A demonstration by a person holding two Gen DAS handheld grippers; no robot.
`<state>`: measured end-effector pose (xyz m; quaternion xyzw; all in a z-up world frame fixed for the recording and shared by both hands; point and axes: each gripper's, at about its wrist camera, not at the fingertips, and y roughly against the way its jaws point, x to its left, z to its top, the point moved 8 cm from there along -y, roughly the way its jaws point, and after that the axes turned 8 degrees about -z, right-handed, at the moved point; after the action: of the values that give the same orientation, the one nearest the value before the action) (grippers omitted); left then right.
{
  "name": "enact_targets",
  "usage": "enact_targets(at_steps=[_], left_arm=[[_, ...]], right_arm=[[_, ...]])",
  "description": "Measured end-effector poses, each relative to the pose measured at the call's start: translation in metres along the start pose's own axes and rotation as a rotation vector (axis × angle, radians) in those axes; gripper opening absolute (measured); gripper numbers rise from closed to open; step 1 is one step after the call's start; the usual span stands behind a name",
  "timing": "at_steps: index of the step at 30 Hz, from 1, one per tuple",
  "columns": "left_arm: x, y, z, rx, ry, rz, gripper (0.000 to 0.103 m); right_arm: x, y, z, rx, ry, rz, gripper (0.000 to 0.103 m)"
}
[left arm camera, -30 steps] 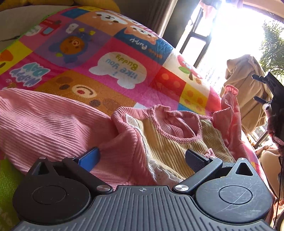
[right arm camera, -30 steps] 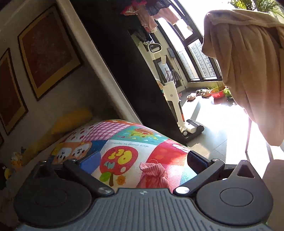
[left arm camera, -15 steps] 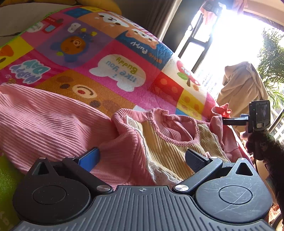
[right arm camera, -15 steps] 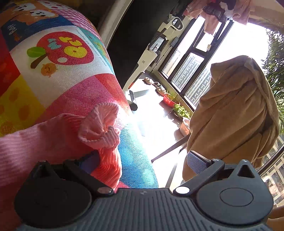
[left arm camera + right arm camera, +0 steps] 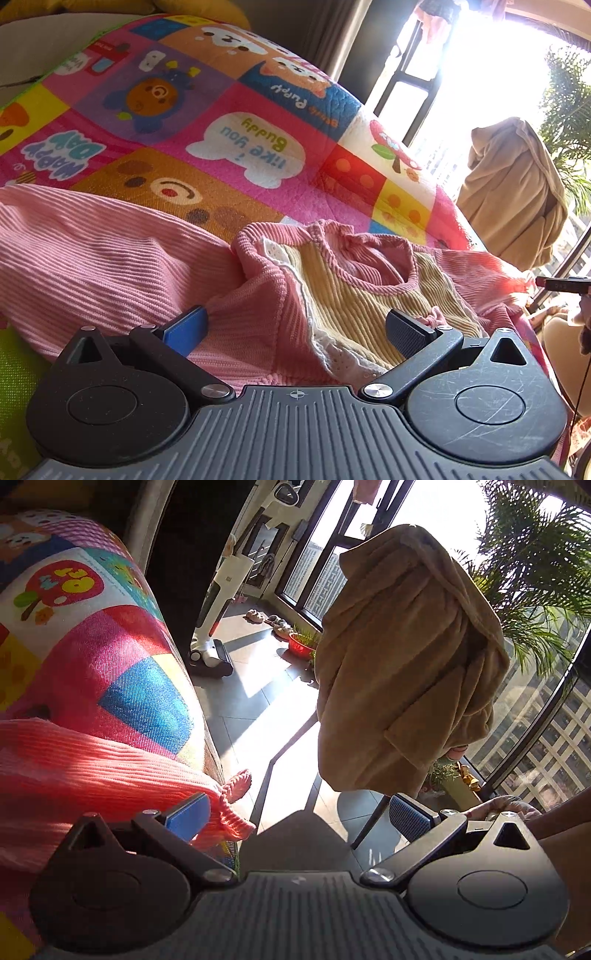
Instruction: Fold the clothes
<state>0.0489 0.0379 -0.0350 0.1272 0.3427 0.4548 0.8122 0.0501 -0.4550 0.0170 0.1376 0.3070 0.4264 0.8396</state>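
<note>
A pink ribbed child's top (image 5: pixel 110 258) with a yellow corduroy front panel (image 5: pixel 343 299) and white lace trim lies on a colourful cartoon quilt (image 5: pixel 229 140). My left gripper (image 5: pixel 295 326) is open, its fingers low over the garment's chest and shoulder. In the right wrist view, the sleeve (image 5: pixel 92 775) lies stretched to the quilt's edge, its cuff (image 5: pixel 236 786) hanging over. My right gripper (image 5: pixel 299 814) is open at the cuff, with the blue left pad (image 5: pixel 186 818) touching the sleeve. The right gripper's tip (image 5: pixel 561 284) shows at the far right of the left wrist view.
The quilt (image 5: pixel 110 657) drops off to a tiled floor (image 5: pixel 266 701) on the right. A chair draped with a tan robe (image 5: pixel 402 664) stands close by the edge. An upright vacuum (image 5: pixel 218 609), slippers and plants are by the windows.
The right gripper swung down and outward past the quilt's edge, and the sleeve that was bunched up now lies pulled out flat. The left gripper stayed over the chest.
</note>
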Motion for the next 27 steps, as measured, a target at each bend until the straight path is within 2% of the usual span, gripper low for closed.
enact_targets(at_steps=[2, 5, 7, 9, 12, 15, 16, 18, 21, 24, 25, 27], left_arm=[[-0.001, -0.001, -0.001, 0.005, -0.01, 0.012, 0.103], [-0.002, -0.001, -0.001, 0.01, -0.02, 0.021, 0.103], [-0.003, -0.001, -0.002, 0.013, -0.023, 0.021, 0.103], [-0.003, 0.0, -0.002, 0.014, -0.025, 0.02, 0.103], [-0.003, -0.001, -0.001, 0.016, -0.025, 0.018, 0.103], [-0.005, -0.002, -0.001, 0.02, -0.033, 0.032, 0.103], [-0.005, -0.002, -0.001, 0.021, -0.035, 0.036, 0.103], [-0.006, -0.003, -0.001, 0.025, -0.042, 0.047, 0.103], [-0.008, -0.004, -0.002, 0.03, -0.052, 0.063, 0.103], [-0.007, -0.004, -0.002, 0.025, -0.046, 0.061, 0.103], [-0.007, -0.004, -0.002, 0.024, -0.045, 0.06, 0.103], [-0.007, -0.004, -0.002, 0.026, -0.048, 0.062, 0.103]], right_arm=[[0.008, 0.016, 0.003, -0.006, -0.055, 0.137, 0.103], [0.039, 0.017, -0.007, 0.032, 0.007, 0.244, 0.103], [0.056, 0.002, -0.024, 0.069, 0.099, 0.208, 0.103], [0.059, -0.019, -0.041, 0.082, 0.172, 0.127, 0.103], [0.038, -0.021, -0.042, 0.072, 0.133, 0.065, 0.103], [0.021, 0.006, -0.025, 0.011, 0.063, 0.087, 0.103], [0.02, 0.02, -0.016, -0.016, 0.021, 0.137, 0.103], [0.022, 0.053, 0.005, -0.061, -0.096, 0.296, 0.103], [0.051, 0.094, 0.03, -0.047, -0.207, 0.608, 0.103], [0.103, 0.122, 0.031, 0.048, -0.239, 0.885, 0.103], [0.123, 0.128, 0.024, 0.089, -0.226, 0.944, 0.103], [0.164, 0.136, 0.003, 0.155, -0.154, 0.98, 0.103]])
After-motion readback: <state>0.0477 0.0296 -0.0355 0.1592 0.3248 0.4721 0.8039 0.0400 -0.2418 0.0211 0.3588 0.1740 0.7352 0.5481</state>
